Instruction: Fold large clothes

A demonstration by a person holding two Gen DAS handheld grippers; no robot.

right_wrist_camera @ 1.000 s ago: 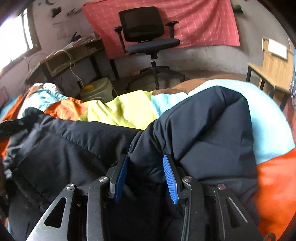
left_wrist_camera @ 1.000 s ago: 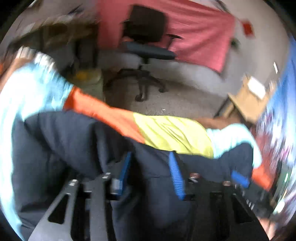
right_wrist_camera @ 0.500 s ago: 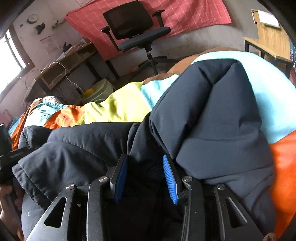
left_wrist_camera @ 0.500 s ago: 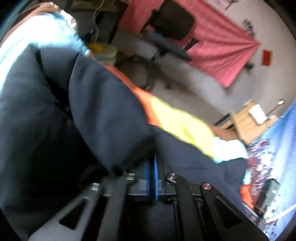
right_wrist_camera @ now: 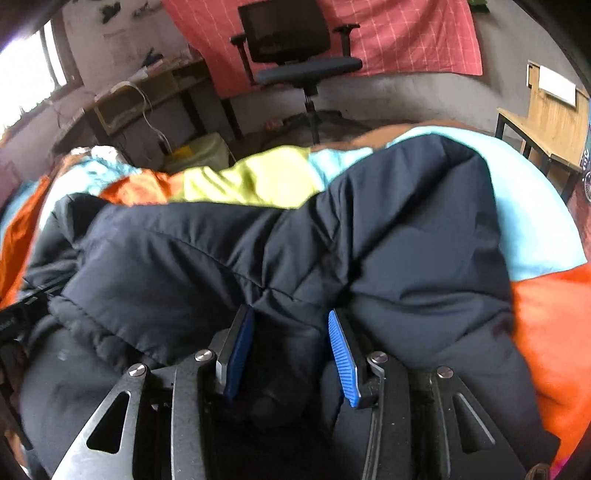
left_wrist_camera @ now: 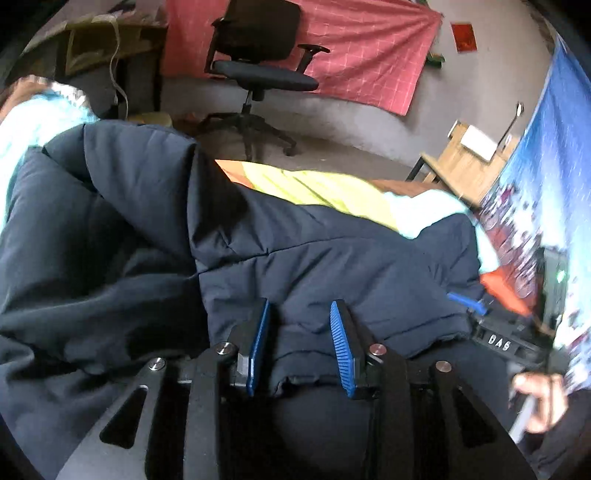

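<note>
A large dark navy padded jacket [left_wrist_camera: 332, 258] lies bunched on a bed with a colourful orange, yellow and light-blue cover [left_wrist_camera: 317, 188]. My left gripper [left_wrist_camera: 301, 343] has its blue pads spread apart, with a fold of the jacket's hem lying between them. My right gripper [right_wrist_camera: 290, 350] also has its pads apart, with jacket [right_wrist_camera: 258, 251] fabric bunched between them. The right gripper's blue tip [left_wrist_camera: 465, 301] shows at the jacket's right edge in the left wrist view. The left gripper's body [right_wrist_camera: 22, 314] shows at the far left in the right wrist view.
A black office chair [left_wrist_camera: 258, 55] stands on the floor beyond the bed, before a red cloth [right_wrist_camera: 406, 33] on the wall. A wooden desk [right_wrist_camera: 546, 118] stands at the right, a cluttered desk [right_wrist_camera: 140, 99] and a green bin [right_wrist_camera: 199, 155] at the left.
My left gripper was shut on a jacket fold half a second ago and now has its pads apart. The jacket's left part has been carried over and now lies flatter. My right gripper has widened slightly.
</note>
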